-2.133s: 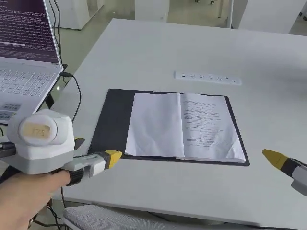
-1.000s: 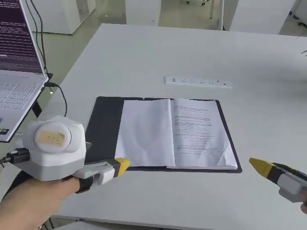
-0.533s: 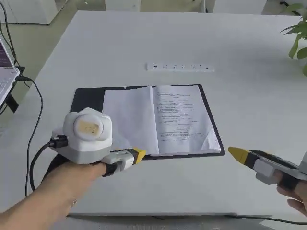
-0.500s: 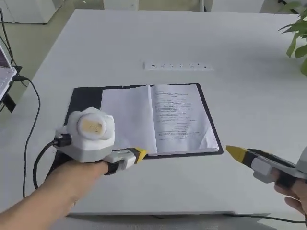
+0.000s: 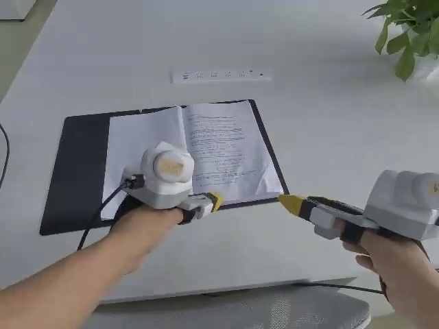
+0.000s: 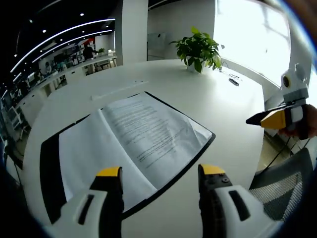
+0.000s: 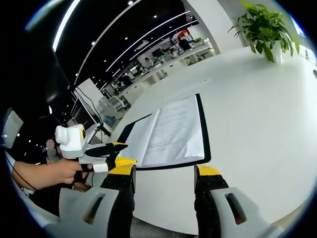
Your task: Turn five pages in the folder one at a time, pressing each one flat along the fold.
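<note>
The black folder point(image 5: 75, 171) lies open on the white table, with a blank white page point(image 5: 140, 147) on the left and a printed page point(image 5: 226, 147) on the right. My left gripper point(image 5: 214, 201) hovers open just in front of the folder's near edge, below the fold. Its view looks across the printed page point(image 6: 148, 131) from between its yellow-tipped jaws point(image 6: 161, 173). My right gripper point(image 5: 291, 203) is open too, just off the folder's near right corner and apart from it. Its view point(image 7: 164, 171) takes in the folder point(image 7: 173, 131) and the left gripper point(image 7: 106, 151).
A white power strip point(image 5: 221, 74) lies beyond the folder. A potted plant point(image 5: 405, 34) stands at the far right. A black cable point(image 5: 103, 216) trails from the left gripper over the folder's cover. The table's near edge and a grey chair point(image 5: 274, 308) are below my hands.
The head camera has swung right and down. Both grippers have closed in on the folder's near edge, the left towards the fold and the right towards the near right corner. The pages lie unchanged.
</note>
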